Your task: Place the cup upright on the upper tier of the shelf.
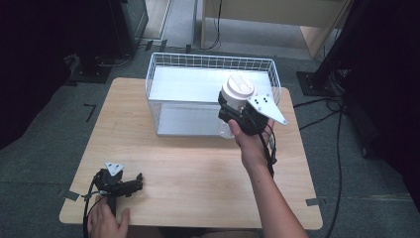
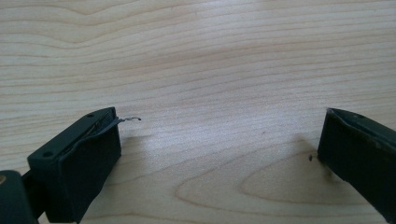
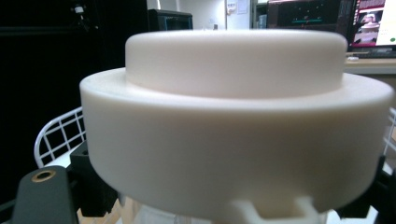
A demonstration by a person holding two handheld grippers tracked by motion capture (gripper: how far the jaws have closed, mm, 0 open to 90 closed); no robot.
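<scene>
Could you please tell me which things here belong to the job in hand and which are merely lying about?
In use: right gripper, shut on the white-lidded jar; wire basket beneath it.

Idle: left gripper, open on the table; floor cables.

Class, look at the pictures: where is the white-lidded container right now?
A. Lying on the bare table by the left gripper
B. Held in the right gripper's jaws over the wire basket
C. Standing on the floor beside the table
B: the right gripper grips the white-lidded container above the wire basket.
</scene>
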